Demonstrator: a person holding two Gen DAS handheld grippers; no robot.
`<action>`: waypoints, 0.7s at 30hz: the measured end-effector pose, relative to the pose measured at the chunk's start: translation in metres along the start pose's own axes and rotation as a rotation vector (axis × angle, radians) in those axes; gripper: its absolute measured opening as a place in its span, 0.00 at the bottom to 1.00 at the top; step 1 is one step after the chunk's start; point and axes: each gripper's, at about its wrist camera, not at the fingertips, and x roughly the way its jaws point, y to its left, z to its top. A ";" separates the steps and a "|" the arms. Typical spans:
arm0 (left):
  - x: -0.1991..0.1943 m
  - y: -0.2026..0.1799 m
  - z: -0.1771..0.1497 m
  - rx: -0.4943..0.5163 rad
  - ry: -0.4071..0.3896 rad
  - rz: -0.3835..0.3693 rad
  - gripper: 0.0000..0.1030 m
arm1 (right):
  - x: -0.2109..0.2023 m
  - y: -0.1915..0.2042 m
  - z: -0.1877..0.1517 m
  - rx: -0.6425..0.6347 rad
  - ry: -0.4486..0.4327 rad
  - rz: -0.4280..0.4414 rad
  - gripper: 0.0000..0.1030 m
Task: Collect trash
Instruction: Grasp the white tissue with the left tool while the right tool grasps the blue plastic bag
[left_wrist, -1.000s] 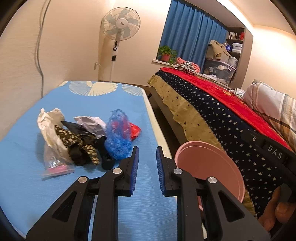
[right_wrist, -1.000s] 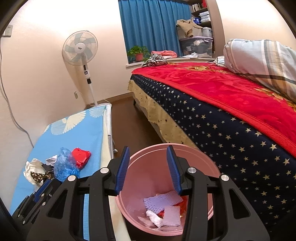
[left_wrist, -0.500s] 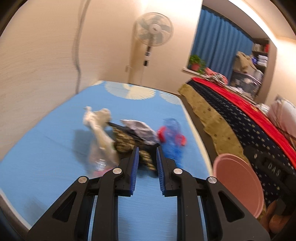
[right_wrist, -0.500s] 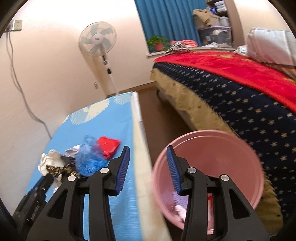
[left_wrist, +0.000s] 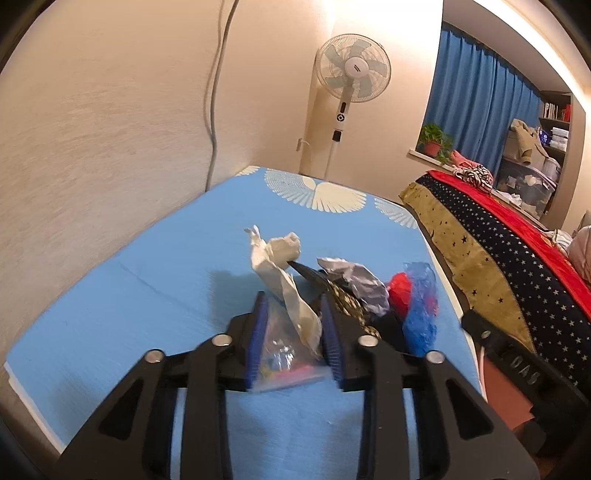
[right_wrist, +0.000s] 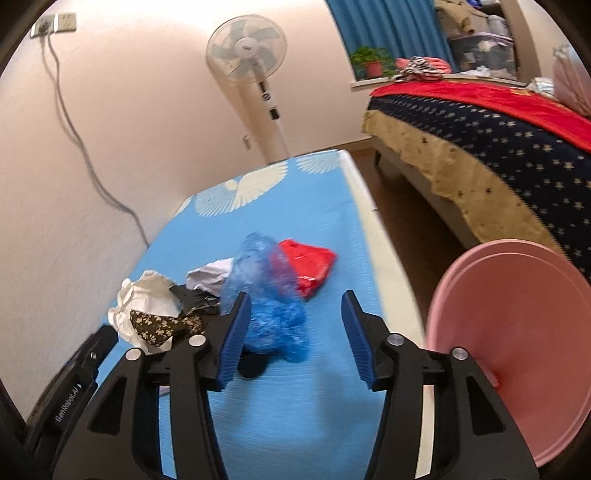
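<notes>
A heap of trash lies on the blue mat (left_wrist: 147, 295): a white crumpled bag (left_wrist: 277, 254), a clear plastic bag (left_wrist: 284, 354), grey crumpled paper (left_wrist: 354, 280), a black flowered wrapper (left_wrist: 347, 302), a red bag (right_wrist: 310, 266) and a blue plastic bag (right_wrist: 273, 310). My left gripper (left_wrist: 294, 332) is low over the heap with its jaws opening. The white bag's tail and the clear bag lie between them, unpressed. My right gripper (right_wrist: 295, 332) is opening too, with the blue bag close to its left finger. The pink bin (right_wrist: 517, 350) stands right of the mat.
A wall with a hanging cable (left_wrist: 218, 92) runs along the mat's left side. A pedestal fan (left_wrist: 351, 74) stands behind the mat's far end. A strip of floor (right_wrist: 406, 206) separates the mat from a bed with a starred blanket (right_wrist: 498, 147).
Both grippers swung left, away from the pink bin and toward the trash heap, and dropped closer to the mat. Both sets of jaws stand wider than before.
</notes>
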 end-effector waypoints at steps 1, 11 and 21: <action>0.002 0.001 0.002 -0.002 -0.002 0.000 0.31 | 0.003 0.002 0.000 -0.003 0.005 0.006 0.53; 0.028 0.008 0.010 -0.035 0.042 0.010 0.31 | 0.032 0.020 -0.005 -0.050 0.065 0.024 0.55; 0.044 0.003 0.010 -0.026 0.086 -0.027 0.09 | 0.045 0.021 -0.007 -0.066 0.115 0.032 0.54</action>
